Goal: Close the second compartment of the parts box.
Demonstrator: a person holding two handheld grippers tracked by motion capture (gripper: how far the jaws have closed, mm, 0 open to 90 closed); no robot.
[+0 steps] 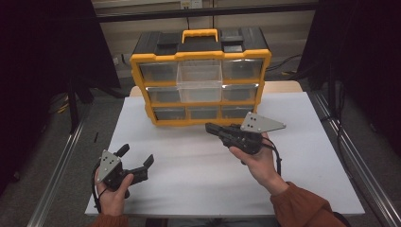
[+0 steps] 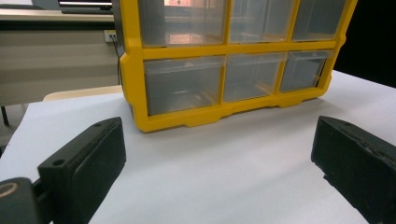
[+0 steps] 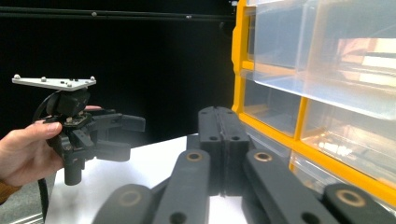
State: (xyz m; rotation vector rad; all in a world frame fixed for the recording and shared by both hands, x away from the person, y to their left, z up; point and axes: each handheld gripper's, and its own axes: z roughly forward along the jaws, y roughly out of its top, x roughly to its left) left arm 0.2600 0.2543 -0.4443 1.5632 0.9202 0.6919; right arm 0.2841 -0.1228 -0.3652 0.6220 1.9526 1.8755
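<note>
A yellow and black drawer cabinet [image 1: 135, 71] stands at the back of the white table [image 1: 189, 184]. Its clear middle drawer [image 1: 199, 82] in the top row is pulled out toward me. My right gripper [image 1: 209, 126] is held just in front of the cabinet's bottom row, pointing left. Its jaws are pressed together with nothing between them, as the right gripper view [image 3: 219, 126] shows. My left gripper [image 1: 137, 154] rests at the table's front left, open and empty. In the left gripper view [image 2: 219, 154] its wide-spread jaws face the cabinet [image 2: 135, 70].
Metal rails [image 1: 61, 161] run along both sides of the table. Dark curtains hang left and right behind it. The pulled-out drawer [image 3: 327, 56] overhangs the lower rows close to the right gripper. In the right gripper view a hand [image 3: 23, 149] holds the left gripper [image 3: 133, 137].
</note>
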